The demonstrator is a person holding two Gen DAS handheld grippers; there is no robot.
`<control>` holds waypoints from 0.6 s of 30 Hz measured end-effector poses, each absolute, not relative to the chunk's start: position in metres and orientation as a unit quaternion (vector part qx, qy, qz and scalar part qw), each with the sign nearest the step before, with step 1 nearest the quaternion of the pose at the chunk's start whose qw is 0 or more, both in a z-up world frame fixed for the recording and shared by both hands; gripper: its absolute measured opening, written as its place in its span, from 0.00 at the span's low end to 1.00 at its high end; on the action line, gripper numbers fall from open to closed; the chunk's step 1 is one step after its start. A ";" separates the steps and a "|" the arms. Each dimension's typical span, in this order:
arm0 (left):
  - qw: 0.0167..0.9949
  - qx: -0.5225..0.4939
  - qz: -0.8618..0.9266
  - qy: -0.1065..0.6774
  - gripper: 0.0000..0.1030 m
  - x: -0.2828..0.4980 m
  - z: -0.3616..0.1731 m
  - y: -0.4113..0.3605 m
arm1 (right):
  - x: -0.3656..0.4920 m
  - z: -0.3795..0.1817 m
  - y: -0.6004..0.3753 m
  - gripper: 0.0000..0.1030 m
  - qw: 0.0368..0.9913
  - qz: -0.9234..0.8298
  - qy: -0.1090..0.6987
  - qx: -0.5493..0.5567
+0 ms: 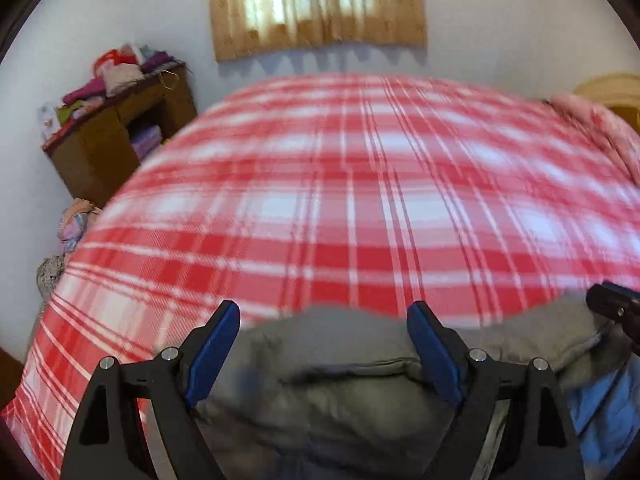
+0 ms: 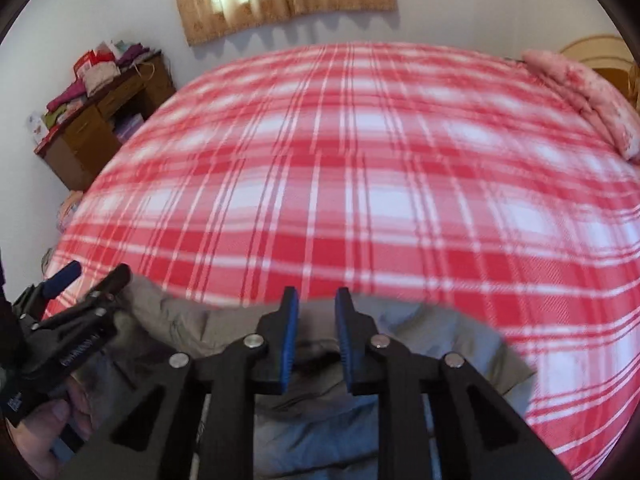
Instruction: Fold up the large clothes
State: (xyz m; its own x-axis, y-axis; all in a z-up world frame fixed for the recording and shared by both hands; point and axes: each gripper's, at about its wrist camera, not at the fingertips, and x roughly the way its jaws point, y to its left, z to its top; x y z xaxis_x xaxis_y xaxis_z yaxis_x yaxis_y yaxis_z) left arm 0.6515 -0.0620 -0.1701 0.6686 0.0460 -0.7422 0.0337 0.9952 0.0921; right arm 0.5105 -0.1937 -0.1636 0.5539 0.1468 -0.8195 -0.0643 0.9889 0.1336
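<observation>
A grey garment lies bunched at the near edge of a bed with a red and white plaid cover. My left gripper is open wide above the garment, with nothing between its blue pads. The garment also shows in the right wrist view. My right gripper hovers over it with its jaws open by a narrow gap and nothing in them. The left gripper shows at the left edge of the right wrist view. Both views are blurred by motion.
A brown wooden cabinet with piled clothes stands by the wall at the left. A curtained window is behind the bed. A pink pillow lies at the bed's far right. Blue fabric shows at the lower right.
</observation>
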 end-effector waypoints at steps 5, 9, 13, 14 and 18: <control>0.905 0.038 -0.010 0.424 0.84 0.634 -0.204 -0.056 | 0.486 -0.190 -0.196 0.19 0.887 0.058 0.459 0.016; 0.909 0.050 -0.001 0.415 0.84 0.631 -0.212 -0.064 | 0.483 -0.199 -0.195 0.19 0.890 0.059 0.452 0.004; 0.911 0.052 0.006 0.410 0.88 0.628 -0.218 -0.066 | 0.483 -0.208 -0.202 0.18 0.892 0.064 0.447 0.027; 0.910 0.045 0.003 0.412 0.89 0.629 -0.219 -0.063 | 0.482 -0.211 -0.203 0.17 0.893 0.066 0.444 0.031; 0.907 0.017 -0.007 0.421 0.90 0.634 -0.222 -0.054 | 0.480 -0.214 -0.200 0.17 0.896 0.063 0.439 0.026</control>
